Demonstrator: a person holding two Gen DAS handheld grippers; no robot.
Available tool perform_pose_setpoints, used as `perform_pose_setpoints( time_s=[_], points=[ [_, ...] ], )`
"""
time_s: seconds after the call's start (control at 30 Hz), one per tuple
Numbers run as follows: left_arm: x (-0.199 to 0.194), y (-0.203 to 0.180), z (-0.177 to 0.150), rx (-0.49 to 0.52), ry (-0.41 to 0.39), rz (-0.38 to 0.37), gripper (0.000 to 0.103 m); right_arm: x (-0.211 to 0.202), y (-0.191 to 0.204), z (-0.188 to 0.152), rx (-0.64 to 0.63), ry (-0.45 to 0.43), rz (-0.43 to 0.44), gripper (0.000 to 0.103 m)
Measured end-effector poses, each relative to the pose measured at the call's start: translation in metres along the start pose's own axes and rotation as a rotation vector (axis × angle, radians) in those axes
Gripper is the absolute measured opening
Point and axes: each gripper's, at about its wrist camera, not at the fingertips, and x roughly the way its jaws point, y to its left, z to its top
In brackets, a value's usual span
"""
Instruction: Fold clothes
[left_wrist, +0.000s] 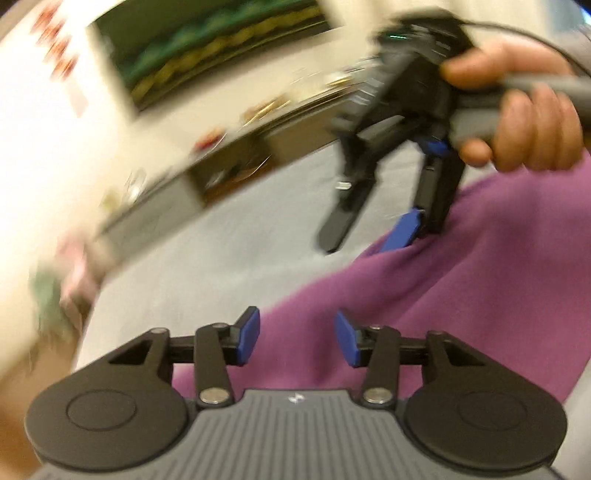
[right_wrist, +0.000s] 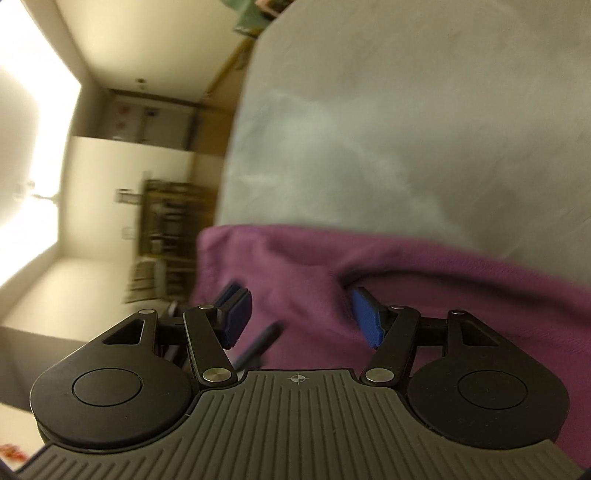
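Blurred room behind: pale walls, a dark shelf unit (right_wrist: 170, 229), a framed picture (left_wrist: 207, 48). Light grey surface (right_wrist: 406, 129), maybe a bed, can't tell, carries a purple garment (left_wrist: 461, 280) spread across its near side, with a bit of greenish and pink cloth (left_wrist: 62, 284) at the far edge. Garment reads as one rumpled layer with a raised fold or hem running across the right wrist view; too smeared to say whether it is already folded once. Right tongs (left_wrist: 373, 232), held in a hand (left_wrist: 532, 122), point down at the garment edge, fingers apart, the blue pad at the cloth. Left tongs (left_wrist: 297, 338) hang over the purple fabric, also spread, gripping nothing. In the right wrist view the right tongs straddle a ridge of cloth without closing on it. Step, as a guess: both tongs lining up on an edge to grab, or just let go. Any grab needs each pad pair to bite one layer at matching corners.
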Motion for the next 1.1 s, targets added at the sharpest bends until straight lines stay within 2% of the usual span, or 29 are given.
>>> perform_pose_setpoints(
  time_s=[0.03,0.1,0.2,0.23,0.3,0.4,0.5,0.77,0.87,1.0,1.1],
  points=[
    [0.007,0.0,0.001,0.027,-0.008,-0.035,0.047,0.0,0.001,-0.002,0.003,0.005,0.034,0.06],
    [0.018,-0.004,0.002,0.066,-0.009,-0.058,0.048,-0.001,0.004,-0.007,-0.011,0.012,0.066,0.06],
    [0.023,-0.009,0.002,0.104,-0.008,-0.051,0.046,-0.004,0.002,-0.017,-0.022,0.025,0.096,0.06],
    [0.023,-0.012,0.001,0.123,-0.008,-0.048,0.042,-0.003,-0.001,-0.018,-0.012,0.022,0.109,0.06],
    [0.024,-0.019,-0.001,0.164,-0.009,-0.042,0.023,0.0,-0.007,-0.018,0.011,0.018,0.133,0.06],
    [0.026,-0.025,-0.013,0.214,0.005,-0.032,0.013,0.015,-0.016,-0.012,0.054,0.009,0.14,0.061],
    [0.023,-0.027,-0.019,0.233,-0.001,-0.027,0.011,0.006,-0.024,-0.012,0.082,-0.003,0.112,0.065],
    [0.013,-0.033,-0.023,0.247,-0.029,-0.021,0.01,0.049,-0.011,-0.002,0.117,-0.008,0.03,0.069],
    [0.01,-0.033,-0.025,0.243,-0.036,-0.006,0.01,0.054,-0.007,0.001,0.134,-0.015,0.022,0.074],
    [0.004,-0.028,-0.028,0.218,-0.025,0.003,0.014,0.06,-0.003,0.005,0.156,-0.028,0.016,0.073],
    [0.007,-0.019,-0.034,0.184,0.031,-0.023,0.015,0.049,0.0,0.008,0.164,-0.074,0.084,0.071]
  ],
)
